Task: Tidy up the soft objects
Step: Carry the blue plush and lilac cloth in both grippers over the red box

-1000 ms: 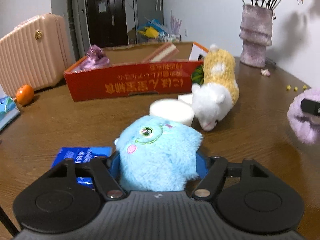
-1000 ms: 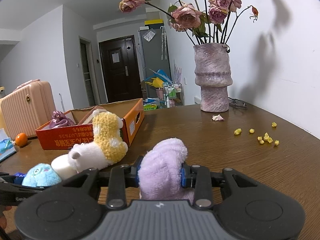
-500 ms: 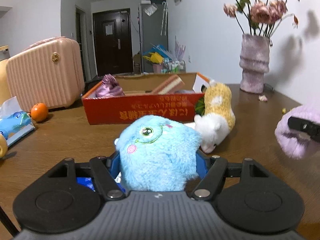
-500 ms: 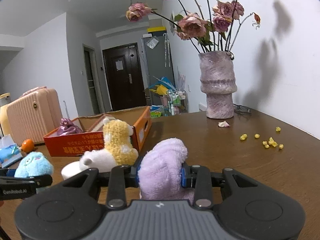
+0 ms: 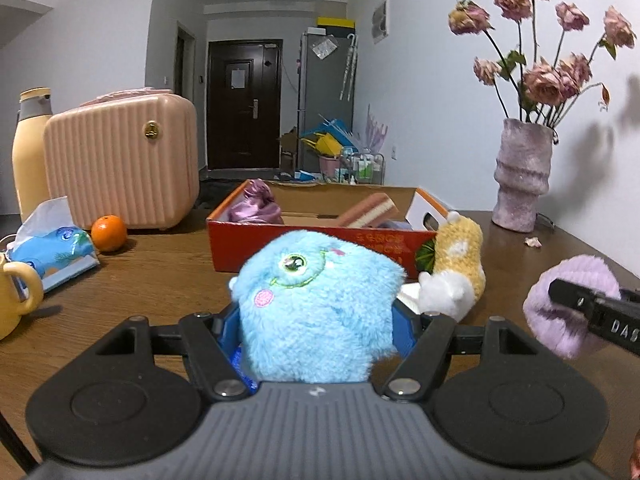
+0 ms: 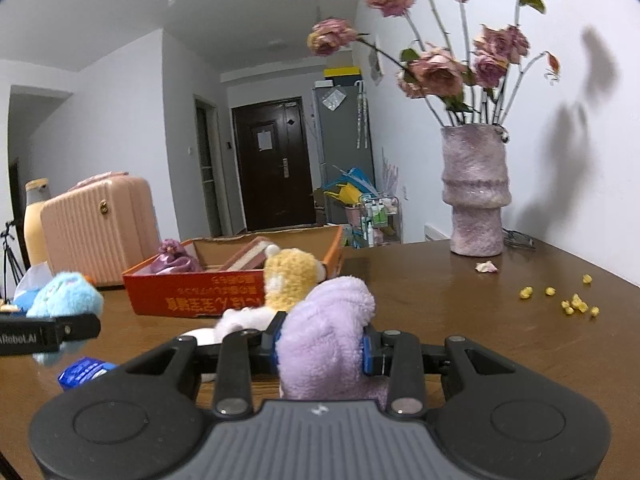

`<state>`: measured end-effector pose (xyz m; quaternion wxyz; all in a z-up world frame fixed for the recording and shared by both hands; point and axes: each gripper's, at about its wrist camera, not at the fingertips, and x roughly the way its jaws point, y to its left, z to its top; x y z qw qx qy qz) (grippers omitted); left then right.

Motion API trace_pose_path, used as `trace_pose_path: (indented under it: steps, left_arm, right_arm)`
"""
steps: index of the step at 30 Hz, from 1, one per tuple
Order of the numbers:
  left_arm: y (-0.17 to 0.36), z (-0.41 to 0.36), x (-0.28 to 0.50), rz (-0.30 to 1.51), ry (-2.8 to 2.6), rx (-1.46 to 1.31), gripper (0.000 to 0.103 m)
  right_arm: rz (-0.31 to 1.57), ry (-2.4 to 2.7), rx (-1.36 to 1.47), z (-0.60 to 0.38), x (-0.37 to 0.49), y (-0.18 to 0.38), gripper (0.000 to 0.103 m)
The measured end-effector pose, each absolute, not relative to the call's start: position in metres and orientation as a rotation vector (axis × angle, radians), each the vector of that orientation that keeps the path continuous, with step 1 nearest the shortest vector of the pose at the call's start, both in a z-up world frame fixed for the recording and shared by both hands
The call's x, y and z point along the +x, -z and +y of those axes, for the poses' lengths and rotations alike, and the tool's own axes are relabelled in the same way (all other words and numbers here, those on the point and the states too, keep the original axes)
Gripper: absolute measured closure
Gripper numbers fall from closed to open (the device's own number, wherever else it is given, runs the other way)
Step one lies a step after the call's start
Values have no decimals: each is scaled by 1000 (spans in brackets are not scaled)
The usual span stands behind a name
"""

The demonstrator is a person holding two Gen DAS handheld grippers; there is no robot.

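Observation:
My left gripper (image 5: 316, 328) is shut on a blue plush monster (image 5: 316, 304) and holds it above the table. It also shows at the left of the right wrist view (image 6: 64, 300). My right gripper (image 6: 320, 348) is shut on a lilac plush (image 6: 328, 332), which also shows at the right of the left wrist view (image 5: 568, 304). A yellow and white plush hamster (image 5: 456, 268) lies on the table against the red cardboard box (image 5: 320, 240). The box holds a purple satin pouch (image 5: 256, 208) and a pink and cream sponge-like block (image 5: 368, 210).
A pink suitcase (image 5: 120, 164), an orange (image 5: 108, 233), a tissue pack (image 5: 52, 250), a yellow bottle (image 5: 28, 152) and a yellow mug (image 5: 16, 300) stand at the left. A purple vase (image 6: 476, 192) with dried roses stands at the back right. Yellow crumbs (image 6: 572, 302) lie near it.
Both grippers have risen with their plush toys. The table and box now sit lower in both views. The grips have not changed.

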<state>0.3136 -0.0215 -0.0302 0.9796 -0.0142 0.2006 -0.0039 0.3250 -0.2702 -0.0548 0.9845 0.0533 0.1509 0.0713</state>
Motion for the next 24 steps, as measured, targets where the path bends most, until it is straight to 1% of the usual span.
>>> trace_pose_path:
  steps: [14,24]
  left_arm:
    - [15,3,318,339,-24,-54,32]
    - [8,17,342,313,-47,-70,32]
  right_arm:
    - [271,-193,78,-225,337,42,70]
    - [243,-218,93,-199,359,35,69]
